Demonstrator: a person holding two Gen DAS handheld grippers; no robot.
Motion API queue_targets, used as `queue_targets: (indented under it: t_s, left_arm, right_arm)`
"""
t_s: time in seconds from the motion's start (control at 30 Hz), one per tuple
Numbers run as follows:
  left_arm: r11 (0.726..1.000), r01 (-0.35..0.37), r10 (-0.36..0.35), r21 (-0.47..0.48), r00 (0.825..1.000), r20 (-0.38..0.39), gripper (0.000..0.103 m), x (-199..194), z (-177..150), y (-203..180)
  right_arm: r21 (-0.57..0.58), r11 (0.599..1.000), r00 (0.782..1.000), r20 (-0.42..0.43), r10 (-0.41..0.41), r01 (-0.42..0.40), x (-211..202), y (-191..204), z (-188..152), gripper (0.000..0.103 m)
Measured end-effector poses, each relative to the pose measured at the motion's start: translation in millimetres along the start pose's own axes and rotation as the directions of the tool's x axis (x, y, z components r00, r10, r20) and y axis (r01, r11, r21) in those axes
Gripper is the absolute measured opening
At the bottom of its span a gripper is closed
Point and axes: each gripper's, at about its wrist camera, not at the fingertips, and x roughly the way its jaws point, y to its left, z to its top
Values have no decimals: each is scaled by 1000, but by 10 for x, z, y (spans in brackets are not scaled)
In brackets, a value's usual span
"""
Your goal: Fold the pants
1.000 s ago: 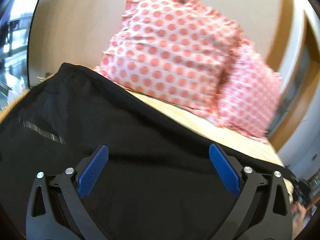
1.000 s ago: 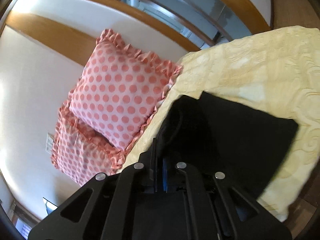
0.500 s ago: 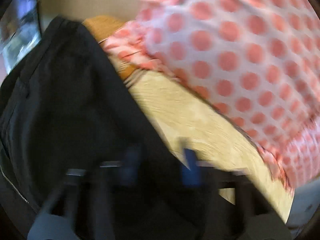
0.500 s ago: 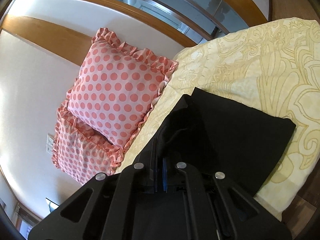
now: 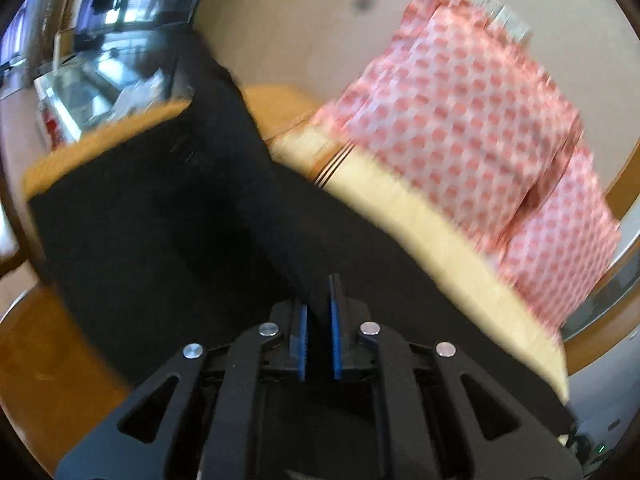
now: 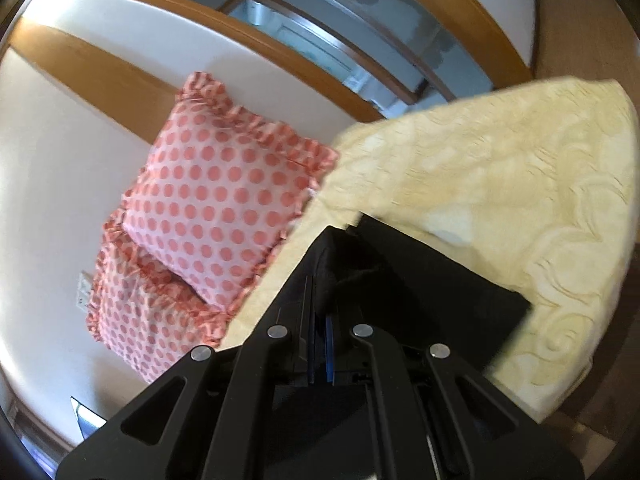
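Observation:
The black pants (image 5: 160, 216) lie on a bed with a yellow patterned cover (image 6: 500, 184). In the left wrist view my left gripper (image 5: 318, 320) is shut on a raised fold of the black cloth, with the blue pads pinching it. In the right wrist view my right gripper (image 6: 320, 332) is shut on another edge of the pants (image 6: 420, 280), which hang from it down to the bed. The far end of the pants rests flat on the cover.
Two pink polka-dot pillows (image 6: 224, 208) lean against the white wall at the head of the bed; they also show in the left wrist view (image 5: 460, 120). A wooden headboard rail (image 6: 100, 64) runs behind them. Wooden floor (image 5: 48, 360) shows beside the bed.
My left gripper was open over the flat pants, then closed on a fold of the cloth and lifted it. My right gripper stayed shut on the pants and shifted slightly.

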Motion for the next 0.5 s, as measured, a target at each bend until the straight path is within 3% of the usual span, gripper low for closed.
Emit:
queue_targets:
  t_s: [0.07, 0.13, 0.3, 0.4, 0.5]
  left_arm:
    - [998, -11, 8, -54, 999, -47, 9, 62, -259, 206]
    - [997, -2, -1, -82, 999, -44, 9, 69, -397, 312]
    - [999, -16, 17, -47, 1000, 11, 15, -13, -422, 270]
    - [999, 2, -1, -52, 1000, 10, 15, -10, -383, 264]
    - [1000, -4, 5, -29, 1000, 24, 11, -17, -414, 227]
  right_arm:
    - [16, 1000, 1000, -8, -10, 11, 16, -62, -19, 4]
    - [27, 999, 1000, -14, -18, 19, 25, -108, -36, 4]
    - [35, 999, 999, -31, -37, 38, 47, -150, -35, 4]
    - [56, 998, 1000, -6, 16, -15, -57, -111, 0, 4]
    - [2, 1000, 1000, 16, -13, 13, -145, -12, 10, 4]
